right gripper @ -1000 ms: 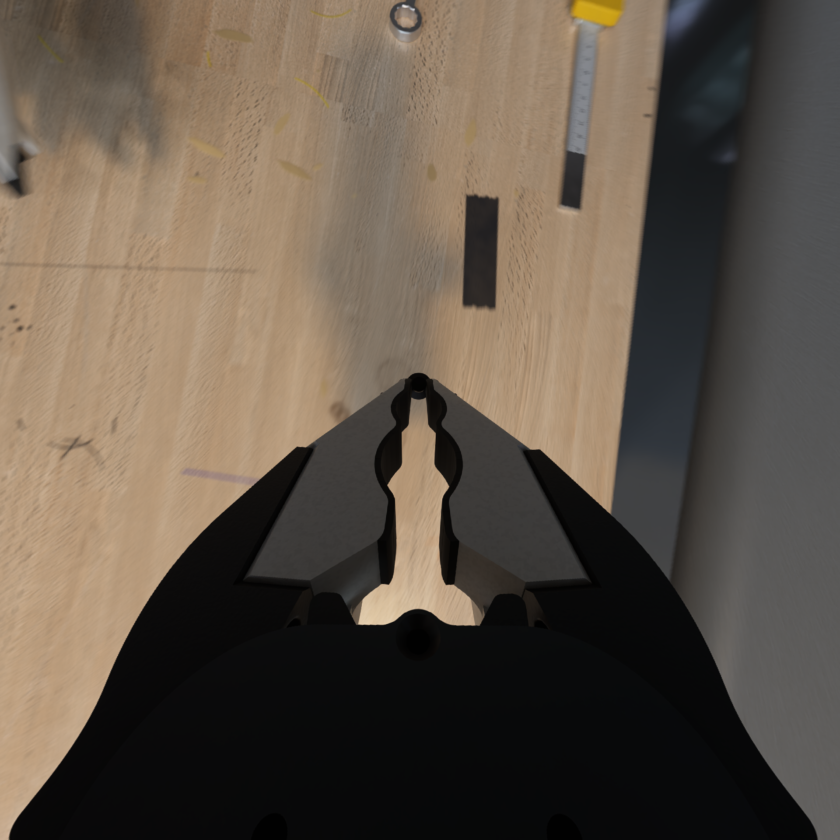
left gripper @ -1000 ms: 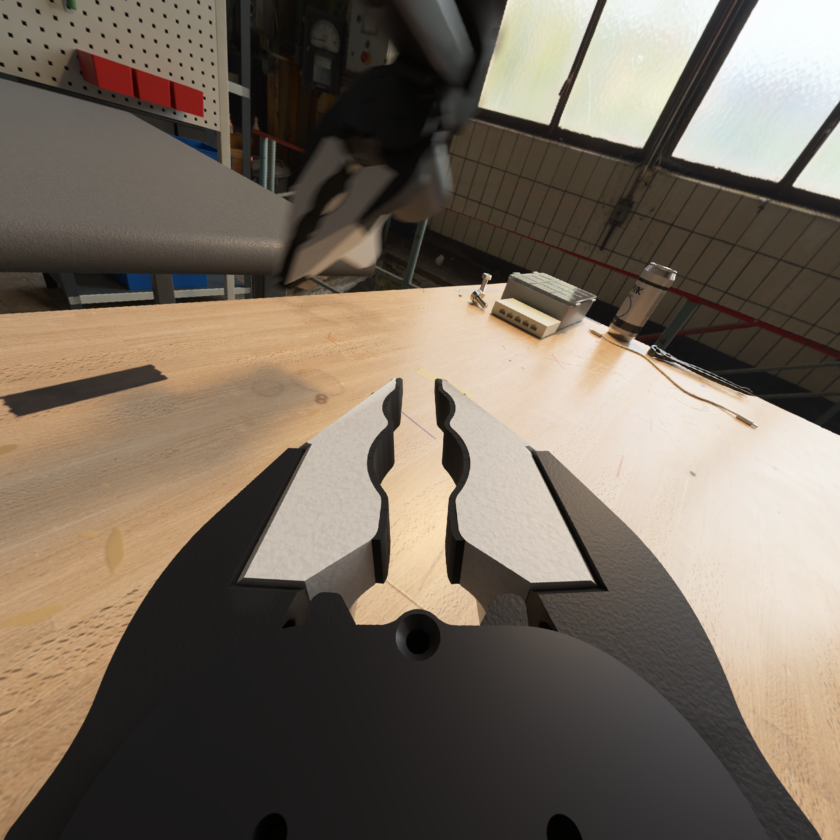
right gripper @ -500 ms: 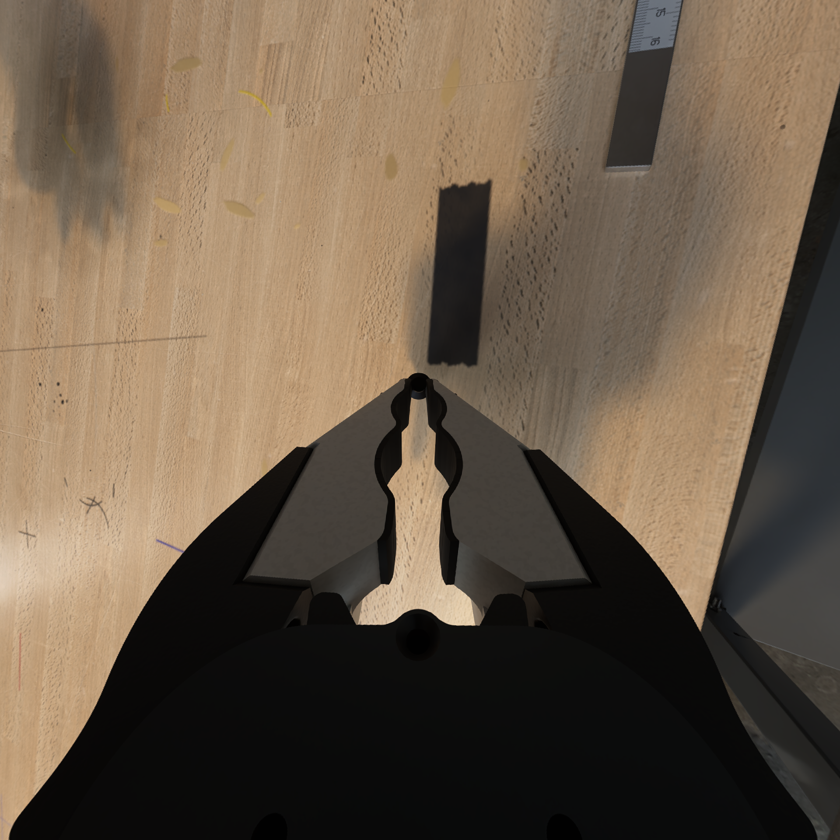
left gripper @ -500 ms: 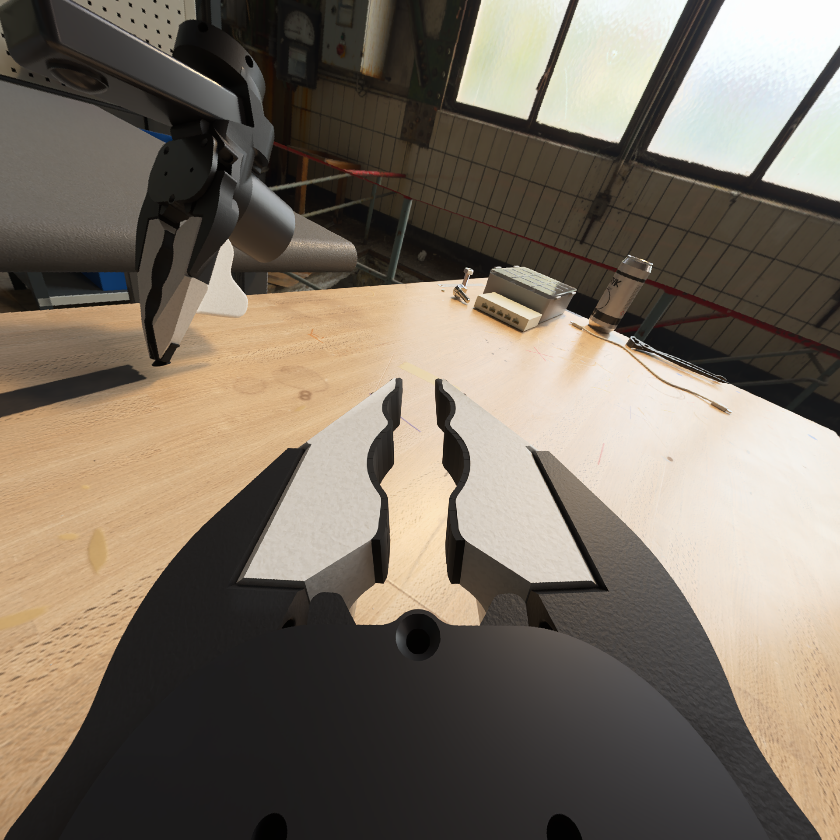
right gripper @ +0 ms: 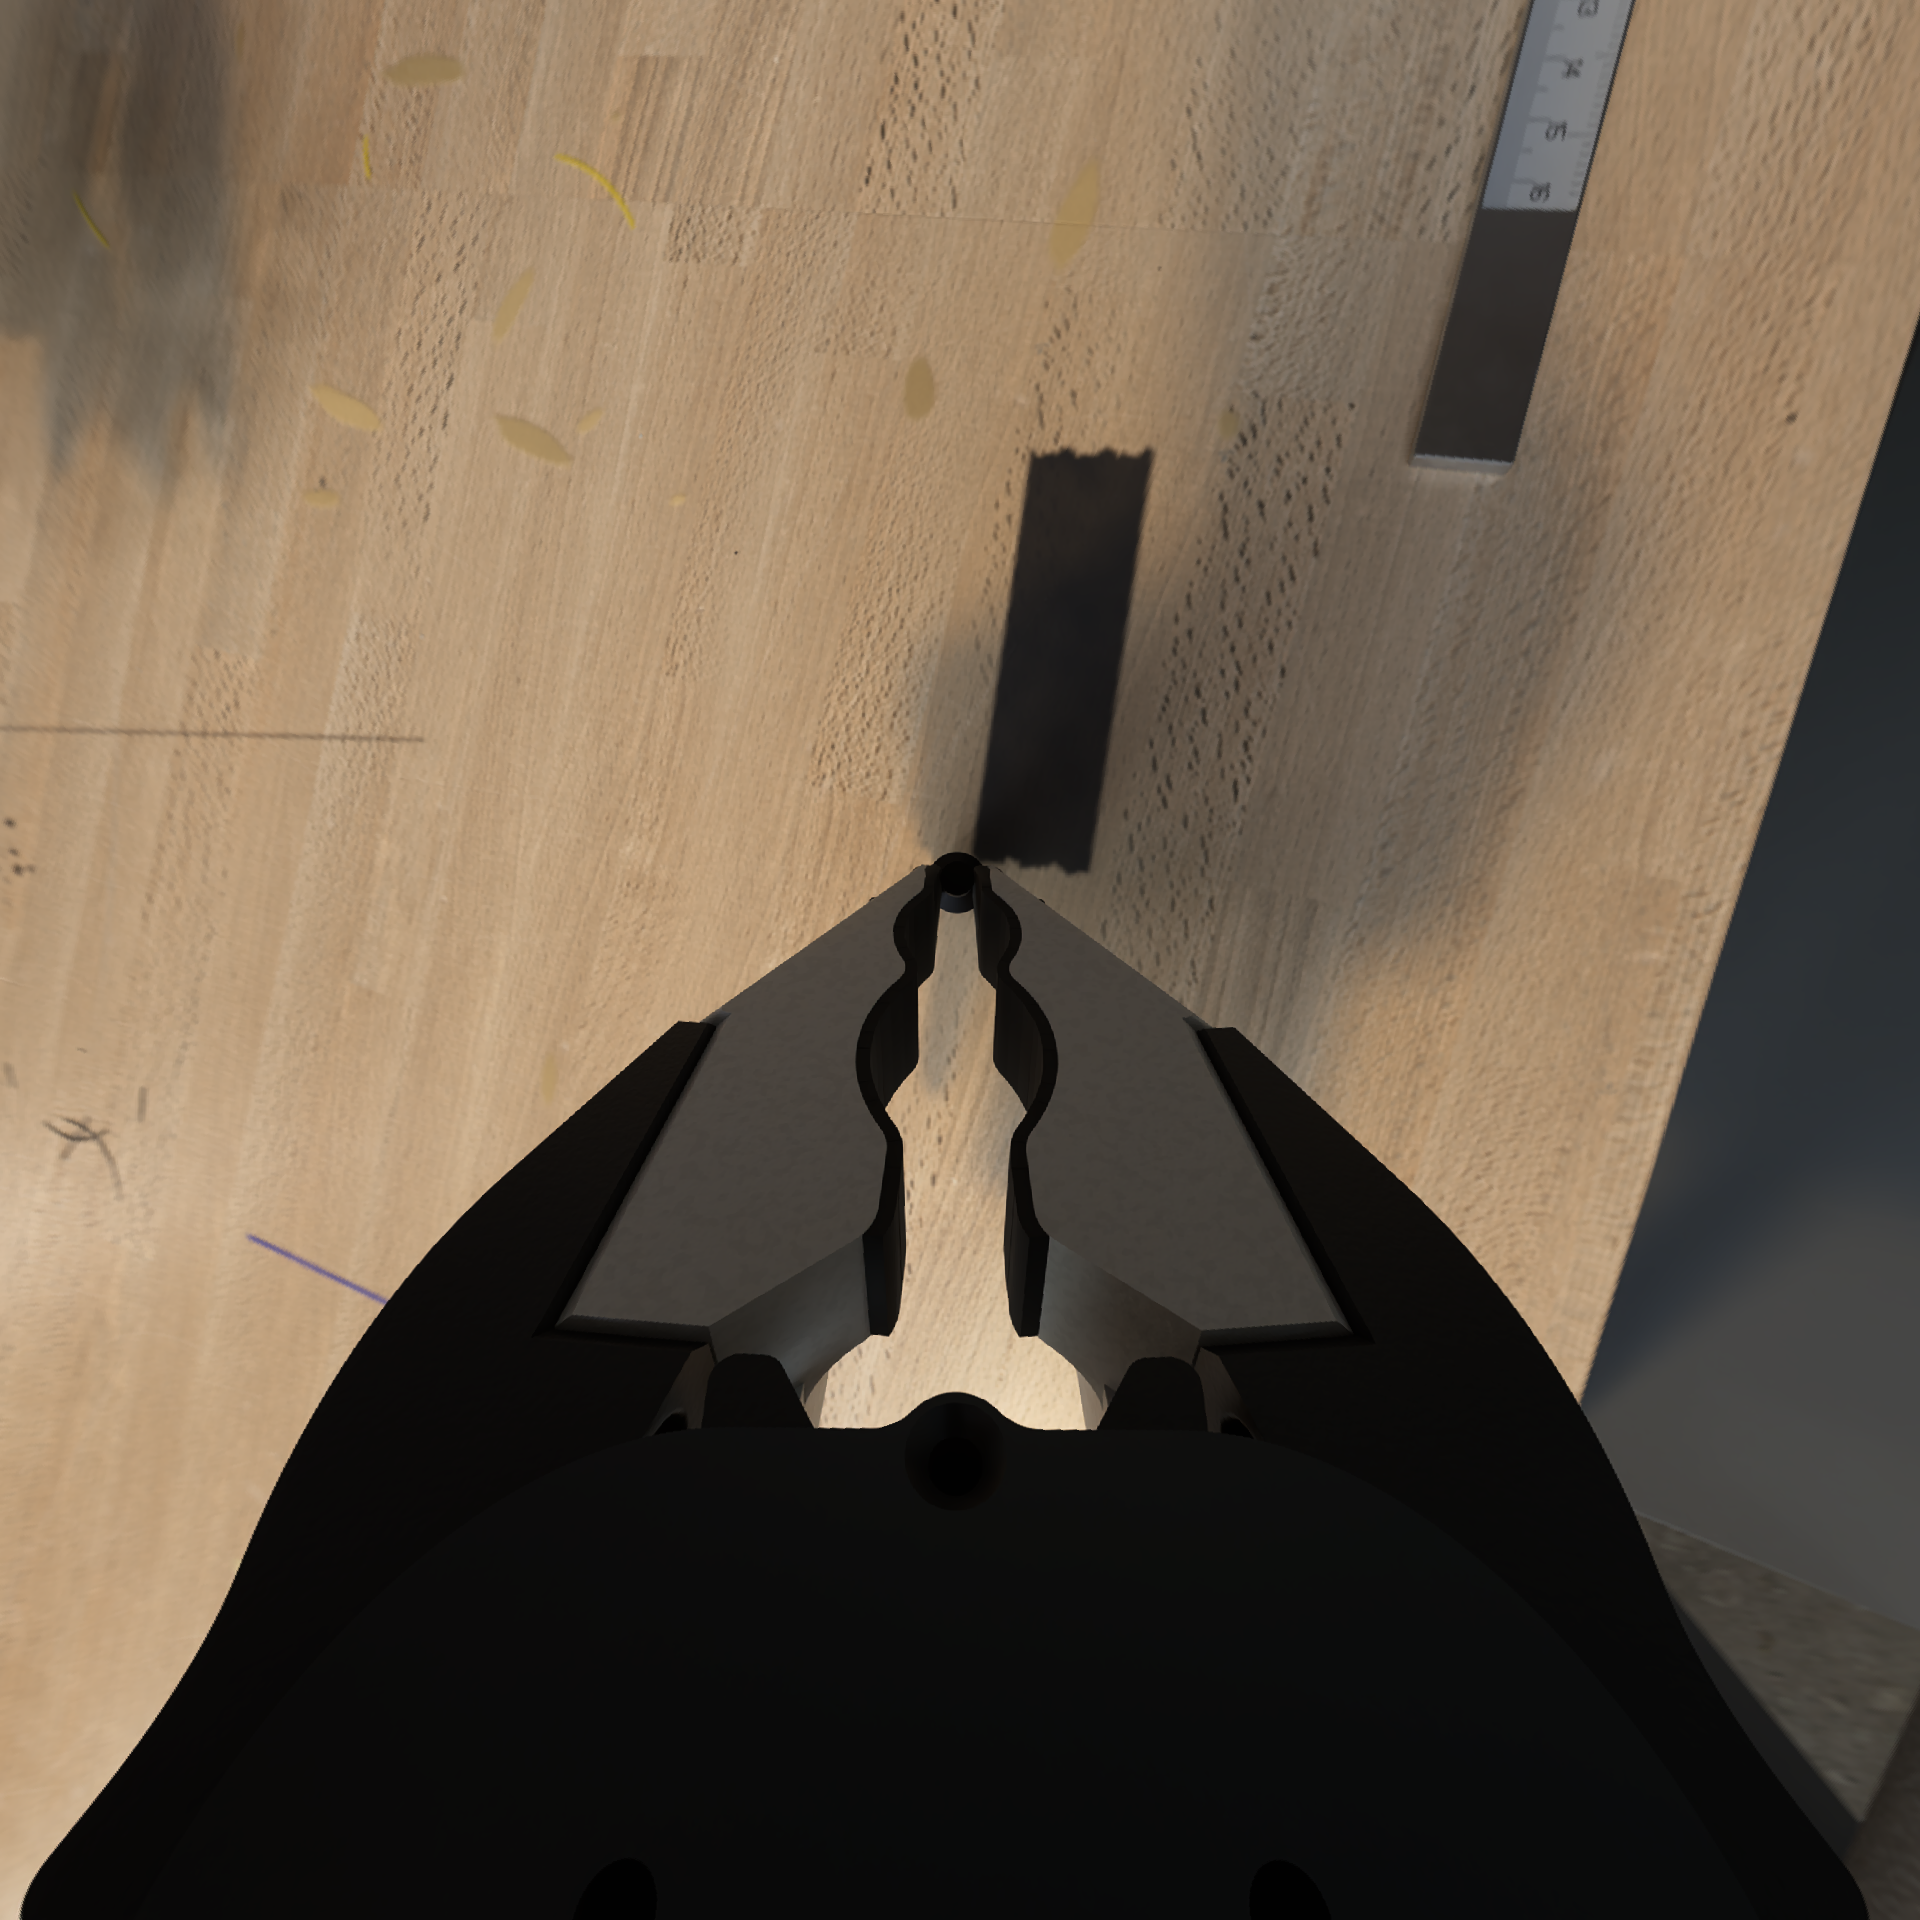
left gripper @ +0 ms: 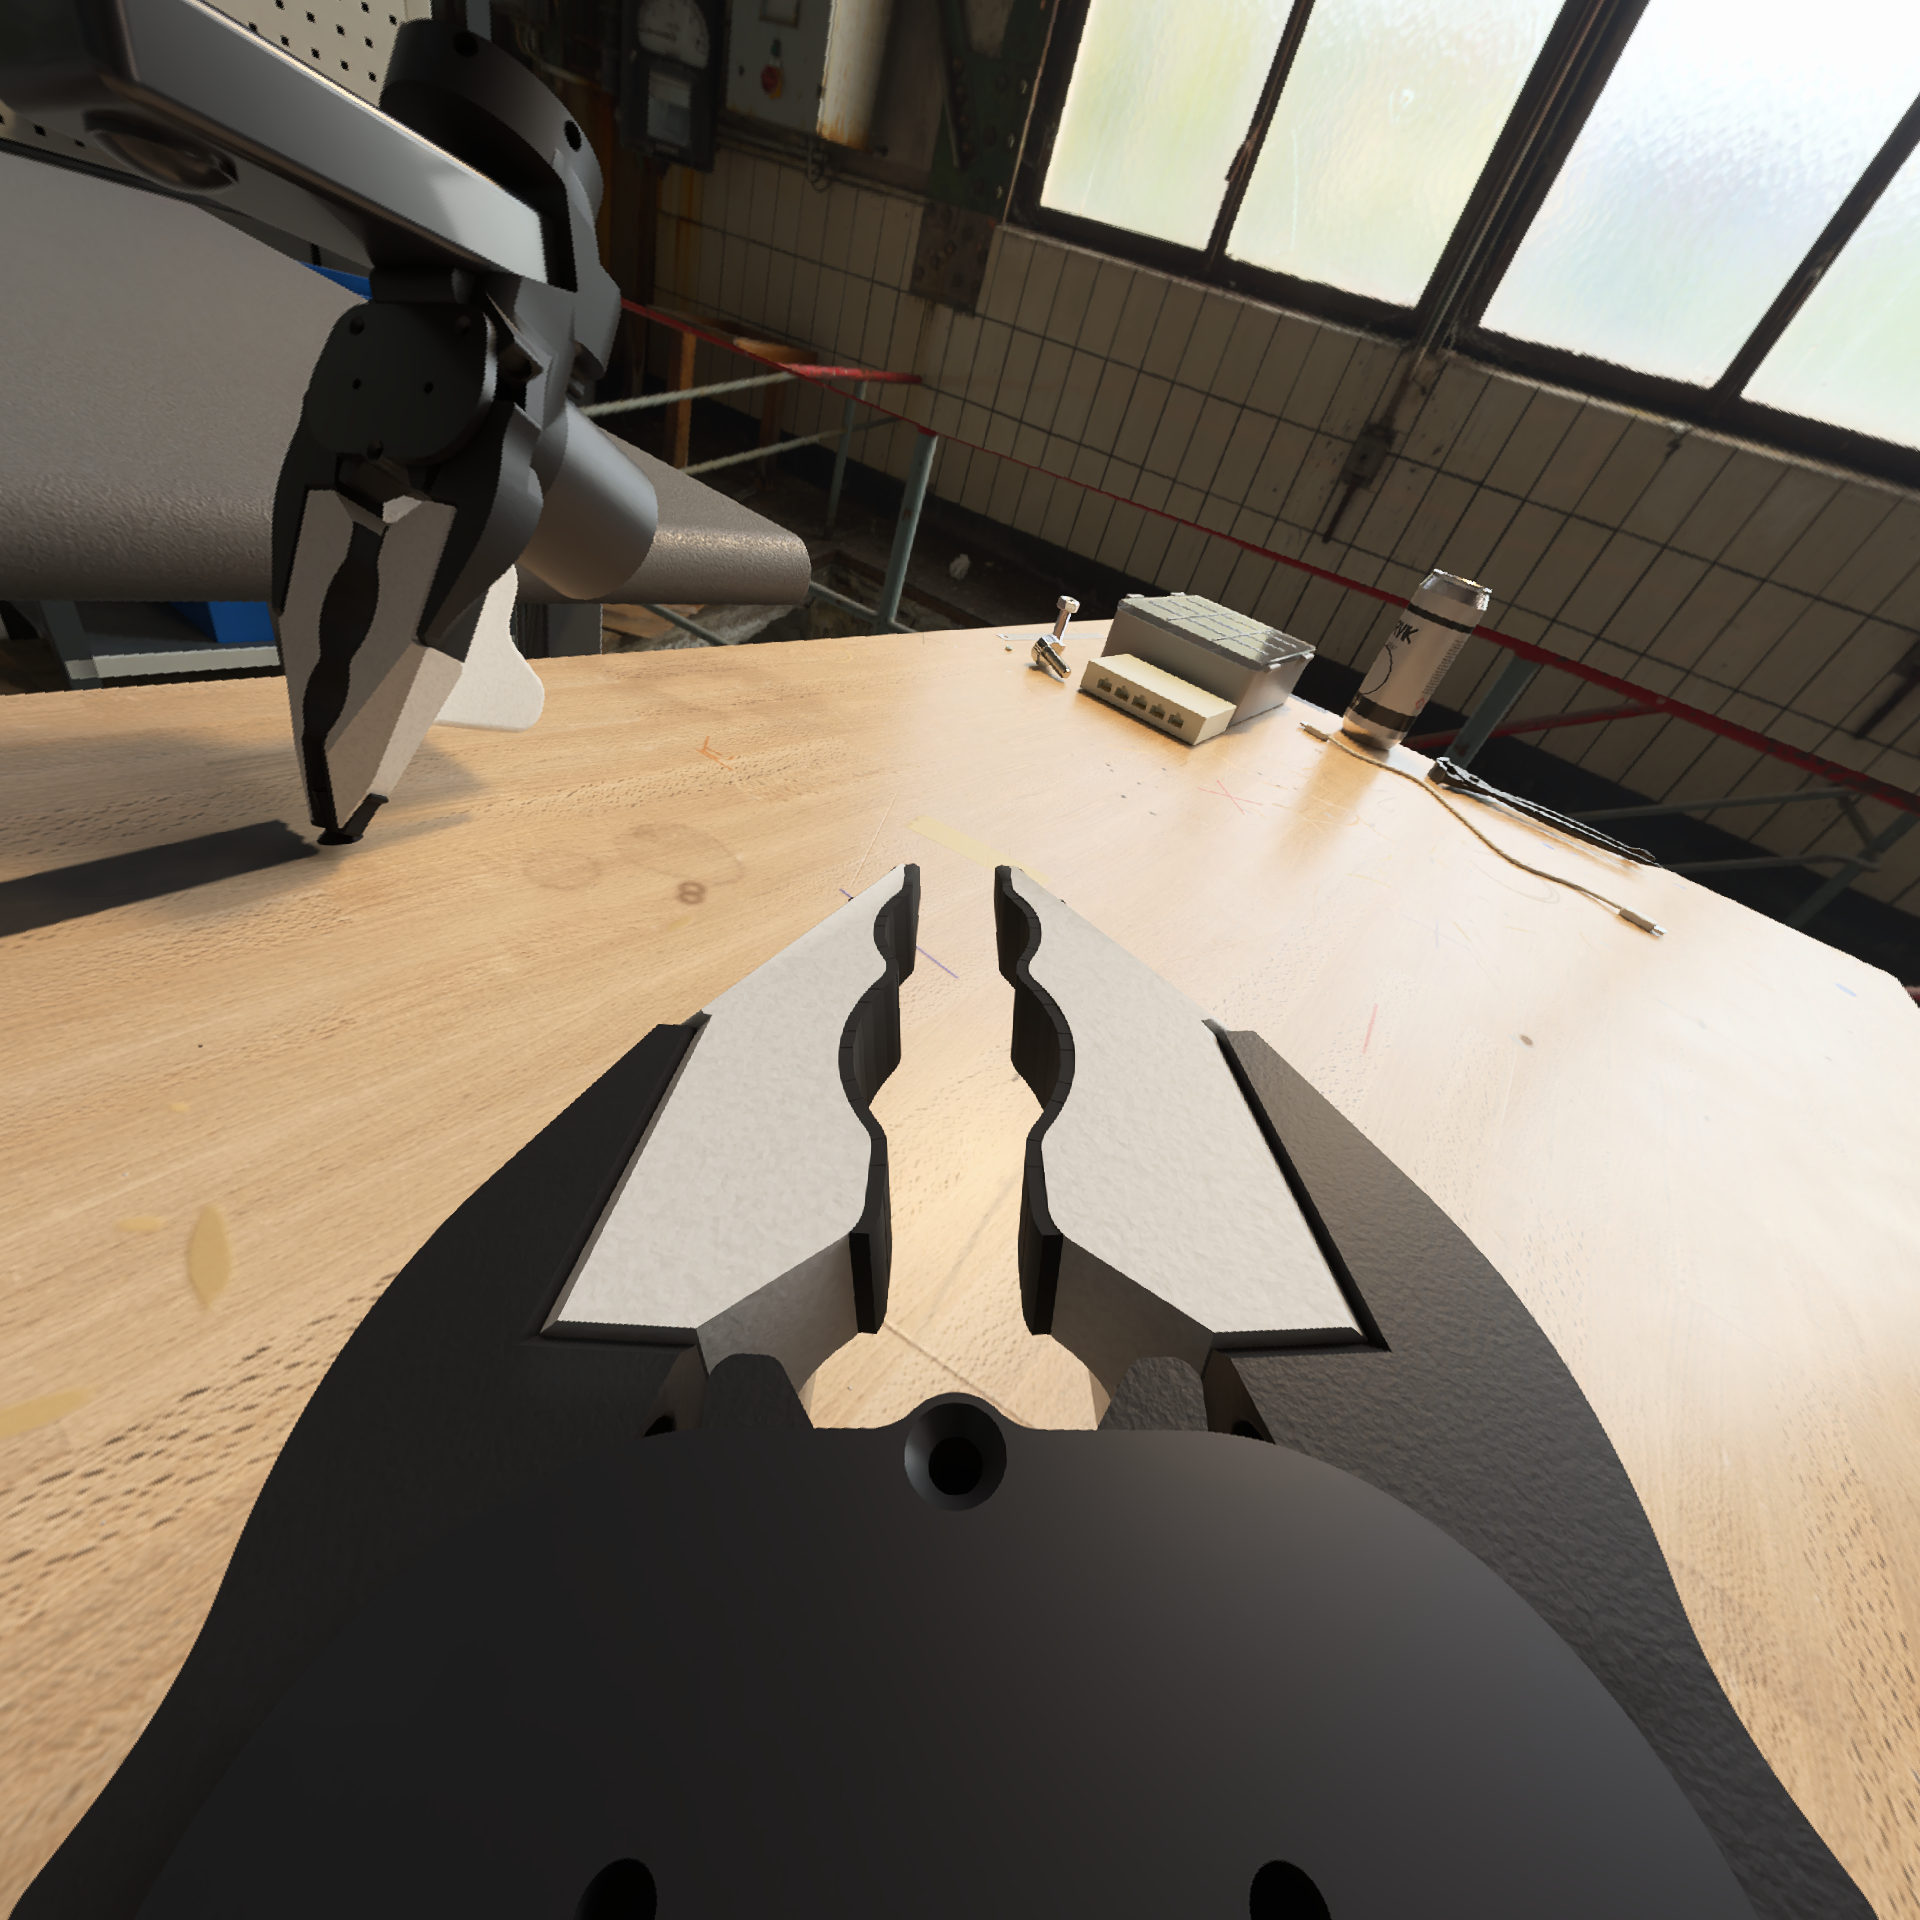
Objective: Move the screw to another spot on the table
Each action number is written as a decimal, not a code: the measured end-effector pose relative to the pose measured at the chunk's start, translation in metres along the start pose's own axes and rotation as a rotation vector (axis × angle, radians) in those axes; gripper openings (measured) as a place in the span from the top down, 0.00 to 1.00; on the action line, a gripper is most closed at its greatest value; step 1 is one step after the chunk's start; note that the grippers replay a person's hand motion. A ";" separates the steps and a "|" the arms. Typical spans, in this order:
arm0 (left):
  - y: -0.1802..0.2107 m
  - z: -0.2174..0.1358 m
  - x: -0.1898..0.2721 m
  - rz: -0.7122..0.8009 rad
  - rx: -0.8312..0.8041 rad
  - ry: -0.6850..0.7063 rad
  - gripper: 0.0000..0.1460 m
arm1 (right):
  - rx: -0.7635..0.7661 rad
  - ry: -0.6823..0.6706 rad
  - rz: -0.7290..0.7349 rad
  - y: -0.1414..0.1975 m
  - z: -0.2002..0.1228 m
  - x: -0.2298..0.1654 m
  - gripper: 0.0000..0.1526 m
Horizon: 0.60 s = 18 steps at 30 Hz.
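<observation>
Now the right gripper [right gripper: 954, 883], clamped on the screw [right gripper: 954, 896], has sunk almost to the table [right gripper: 623, 727]. Release seems next (left gripper [left gripper: 956, 914] idles, slightly apart).

We are looking at the screw [right gripper: 954, 881], a small dark piece with a round black head. The right gripper [right gripper: 954, 891] is pinching it at the very tips, pointing it straight down. From the side, the screw [left gripper: 341, 831] is poking out under those tips and is touching or nearly touching the wooden table [left gripper: 1351, 1039], near the table's edge.
</observation>
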State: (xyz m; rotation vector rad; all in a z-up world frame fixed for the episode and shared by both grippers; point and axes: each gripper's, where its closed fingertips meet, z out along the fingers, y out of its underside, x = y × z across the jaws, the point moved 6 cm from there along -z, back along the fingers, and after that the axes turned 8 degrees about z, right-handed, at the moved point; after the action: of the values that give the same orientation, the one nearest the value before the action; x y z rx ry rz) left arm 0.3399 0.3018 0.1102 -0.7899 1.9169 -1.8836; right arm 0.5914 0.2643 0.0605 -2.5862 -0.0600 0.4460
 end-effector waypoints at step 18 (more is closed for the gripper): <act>0.000 0.001 0.002 0.017 -0.007 0.005 0.90 | 0.421 -0.048 -0.045 -0.040 -0.061 -0.053 0.96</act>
State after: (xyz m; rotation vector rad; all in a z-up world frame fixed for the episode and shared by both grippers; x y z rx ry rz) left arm 0.3389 0.2998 0.1101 -0.7688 1.9283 -1.8712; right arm 0.5629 0.2635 0.1459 -2.1569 -0.0367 0.4499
